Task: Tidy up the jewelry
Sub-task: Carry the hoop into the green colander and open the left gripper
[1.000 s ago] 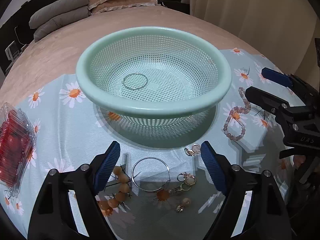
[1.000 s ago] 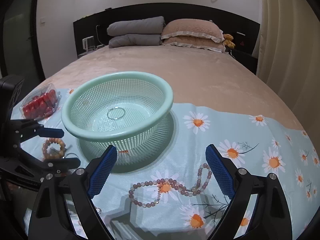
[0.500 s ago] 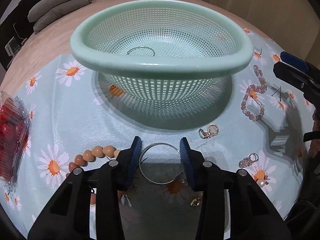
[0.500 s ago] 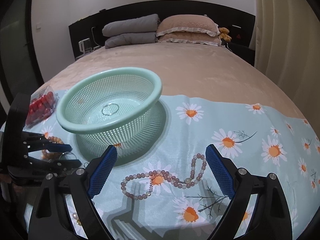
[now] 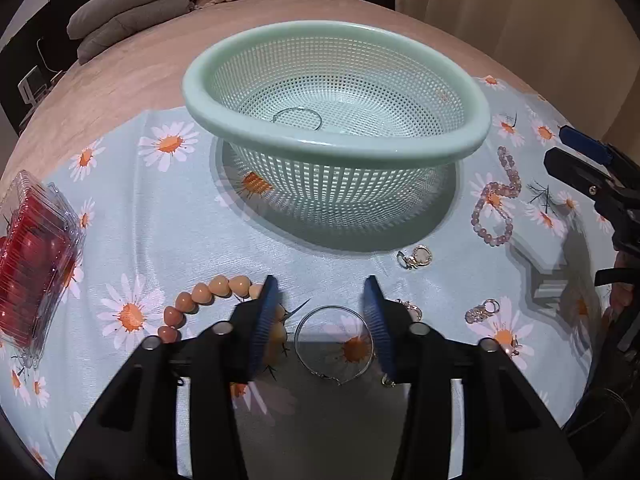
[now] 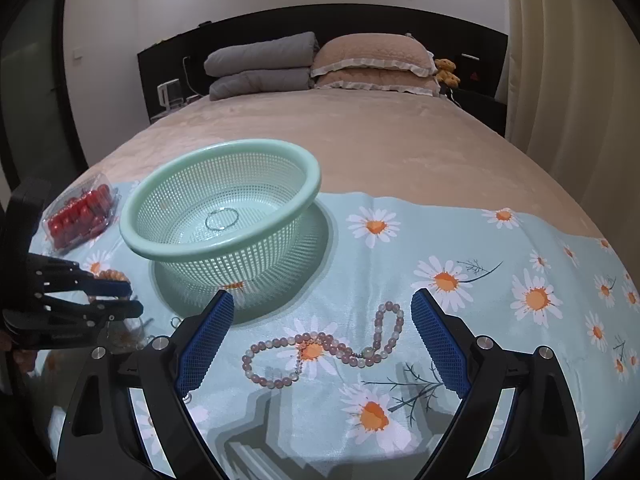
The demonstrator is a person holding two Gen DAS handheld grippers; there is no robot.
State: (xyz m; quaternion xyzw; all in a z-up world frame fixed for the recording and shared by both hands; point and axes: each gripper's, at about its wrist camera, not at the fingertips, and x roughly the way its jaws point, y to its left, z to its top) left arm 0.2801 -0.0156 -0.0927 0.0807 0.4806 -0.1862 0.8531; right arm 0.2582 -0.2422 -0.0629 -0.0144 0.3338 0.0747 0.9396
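Below, the left hand-held gripper (image 5: 320,312) stands partly open astride a silver hoop (image 5: 335,344), seemingly not touching it. Ahead sits a basket (image 5: 336,152). The right hand-held gripper (image 6: 322,340) gapes wide over a bead necklace (image 6: 320,350).

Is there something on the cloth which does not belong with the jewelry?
Yes: a clear plastic box of red fruit lies at the cloth's left edge, the only non-jewelry item beside the green basket.
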